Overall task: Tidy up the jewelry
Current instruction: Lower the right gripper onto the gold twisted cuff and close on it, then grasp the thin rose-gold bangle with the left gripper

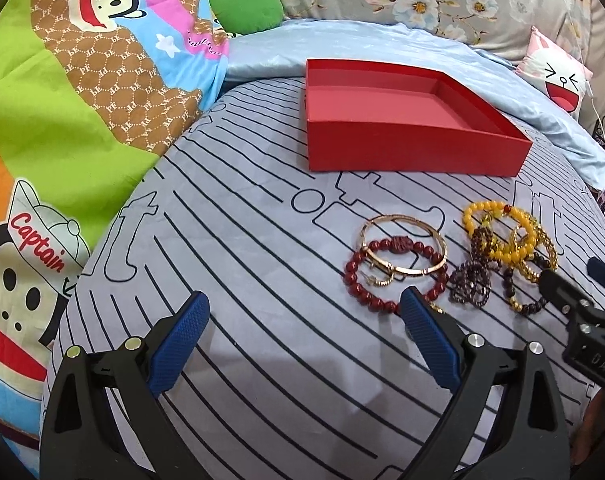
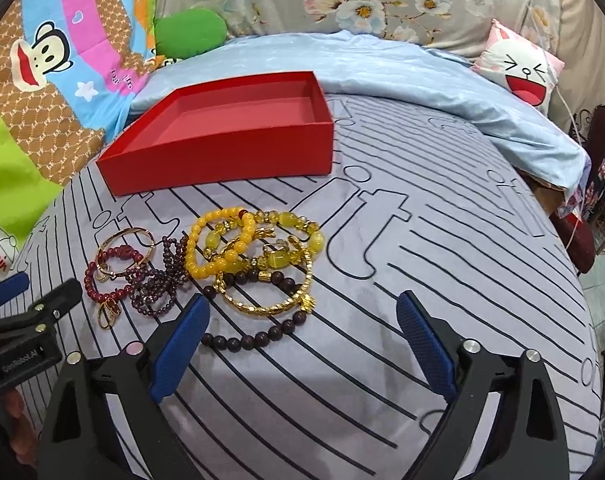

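An empty red box (image 1: pixel 406 148) stands on the striped bedsheet; it also shows in the right wrist view (image 2: pixel 222 160). Before it lies a pile of jewelry: a dark red bead bracelet (image 1: pixel 358 286) under a gold bangle (image 1: pixel 386 222), purple bead strands (image 1: pixel 470 286), yellow bead bracelets (image 1: pixel 498 236). In the right wrist view I see the yellow beads (image 2: pixel 206 256), a gold bangle (image 2: pixel 274 308) and a dark bead bracelet (image 2: pixel 258 338). My left gripper (image 1: pixel 304 304) is open and empty, left of the pile. My right gripper (image 2: pixel 302 308) is open and empty, just in front of the pile.
A cartoon monkey quilt (image 1: pixel 62 112) lies on the left. A folded light-blue blanket (image 2: pixel 442 84) and a pink cartoon pillow (image 2: pixel 518 68) lie behind the box. The bed's right edge (image 2: pixel 582 280) drops to the floor.
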